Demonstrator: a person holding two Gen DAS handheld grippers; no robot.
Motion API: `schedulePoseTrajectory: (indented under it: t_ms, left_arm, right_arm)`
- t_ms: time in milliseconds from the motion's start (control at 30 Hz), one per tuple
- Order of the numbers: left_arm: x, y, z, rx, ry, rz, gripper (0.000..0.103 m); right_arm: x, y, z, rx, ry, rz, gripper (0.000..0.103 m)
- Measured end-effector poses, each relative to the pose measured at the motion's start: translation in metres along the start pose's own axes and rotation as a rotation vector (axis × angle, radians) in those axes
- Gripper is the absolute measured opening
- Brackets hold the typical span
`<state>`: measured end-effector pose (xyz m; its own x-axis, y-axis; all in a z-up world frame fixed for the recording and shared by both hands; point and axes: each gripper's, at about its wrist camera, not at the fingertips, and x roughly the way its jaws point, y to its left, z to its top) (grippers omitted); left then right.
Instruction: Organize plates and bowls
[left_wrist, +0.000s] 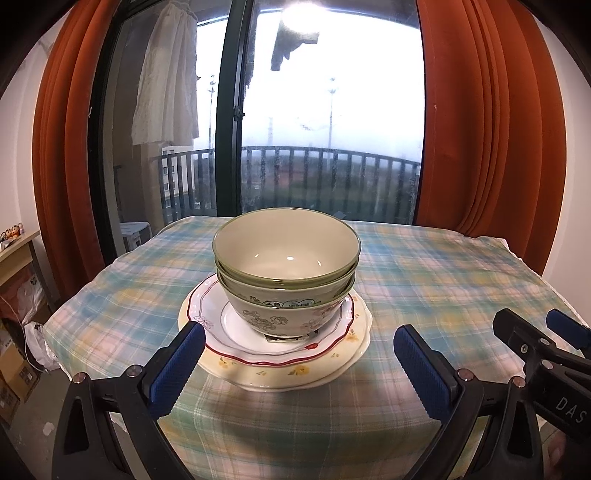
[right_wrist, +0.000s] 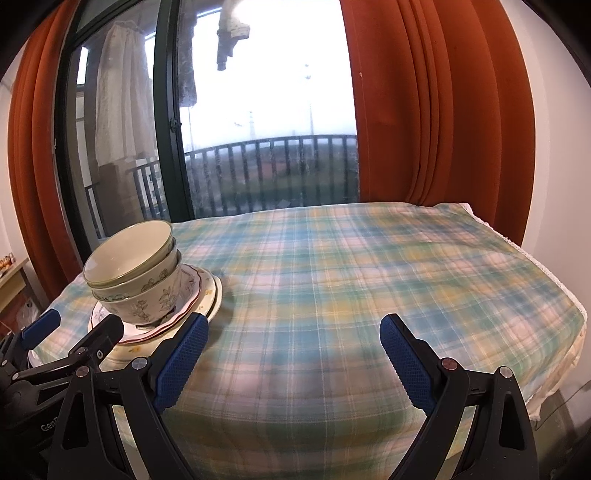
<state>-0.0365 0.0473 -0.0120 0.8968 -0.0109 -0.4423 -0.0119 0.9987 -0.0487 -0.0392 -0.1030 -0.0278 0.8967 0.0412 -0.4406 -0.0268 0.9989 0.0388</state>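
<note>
A stack of green-rimmed bowls (left_wrist: 286, 254) nests inside a floral bowl (left_wrist: 288, 314). The floral bowl stands on a red-edged plate (left_wrist: 210, 317), which lies on a cream plate with yellow flowers (left_wrist: 295, 373). My left gripper (left_wrist: 299, 354) is open just short of the stack, nothing between its blue pads. In the right wrist view the same bowls (right_wrist: 129, 258) and plates (right_wrist: 207, 291) stand at the left. My right gripper (right_wrist: 293, 343) is open over bare cloth to their right. The right gripper's tip (left_wrist: 535, 332) shows in the left wrist view at the right edge.
The table wears a plaid cloth (right_wrist: 351, 266). Behind it are a glass balcony door (left_wrist: 236, 110) and orange curtains (left_wrist: 487, 129). A small shelf (left_wrist: 14, 251) and boxes stand on the floor at the left.
</note>
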Motion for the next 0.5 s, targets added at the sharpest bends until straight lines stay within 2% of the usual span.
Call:
schedulePoseTrajectory:
  t_ms: [500]
  left_arm:
    - [0.016, -0.007, 0.007, -0.004, 0.022, 0.017, 0.103]
  right_arm:
    - [0.016, -0.001, 0.003, -0.008, 0.005, -0.006, 0.096]
